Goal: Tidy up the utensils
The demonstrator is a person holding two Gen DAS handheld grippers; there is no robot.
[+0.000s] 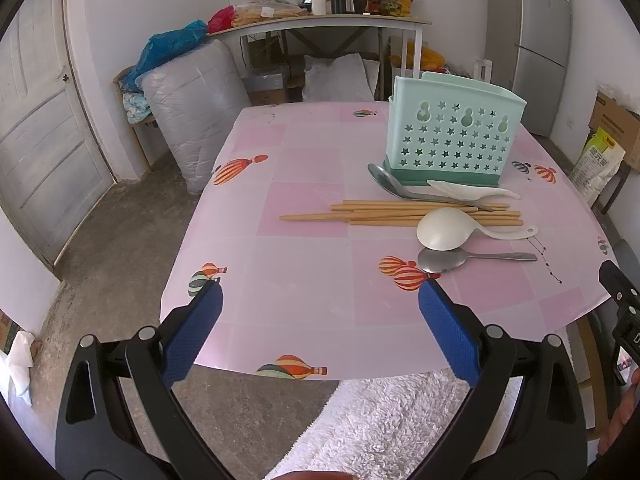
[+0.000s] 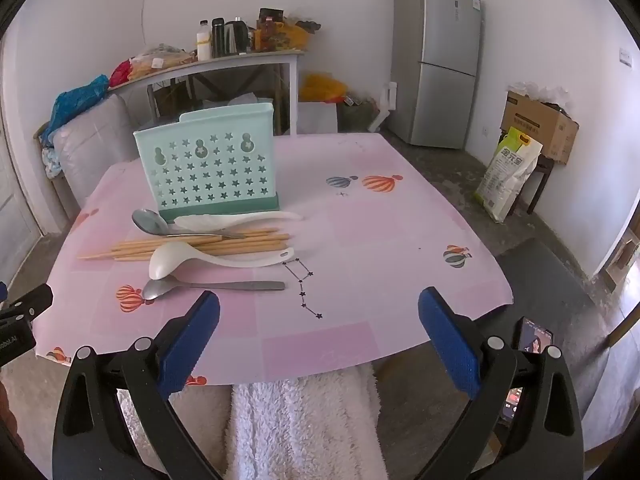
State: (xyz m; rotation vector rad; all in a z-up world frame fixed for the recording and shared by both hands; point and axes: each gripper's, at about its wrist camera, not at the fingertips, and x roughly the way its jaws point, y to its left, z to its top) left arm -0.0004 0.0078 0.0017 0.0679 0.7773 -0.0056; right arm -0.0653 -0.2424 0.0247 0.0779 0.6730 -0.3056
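- Left tool (image 1: pixel 320 296): blue pads spread wide, nothing between them. It hangs over the near edge of the table (image 1: pixel 304 280), well short of the utensils. Judged a ready posture, not a reach.
- Right tool (image 2: pixel 319 304): also spread wide and empty, above the near edge. The steel spoon lies just beyond its left pad, so this one looks better placed for a first pick.
- Nearest item: steel spoon (image 2: pixel 216 286), flat, bowl to the left, handle pointing right.
- Just beyond it, white ladle (image 2: pixel 200 258), bowl down, its handle running right; the bowl lies partly over the chopsticks.
- Chopsticks (image 2: pixel 192 246): loose bundle lying flat, tips left, roughly parallel. Overlap with the ladle suggests the ladle should come off first.
- Farther: second steel spoon (image 2: pixel 160 224) resting across the chopsticks, and a white spoon (image 2: pixel 236 219) against the foot of the holder.
- Green utensil holder (image 2: pixel 212 168): upright at the far side of the pile, star-punched wall facing us. Interior not visible; cannot tell what it contains.
- Judgement: sorting not yet begun; every visible utensil lies on the table.
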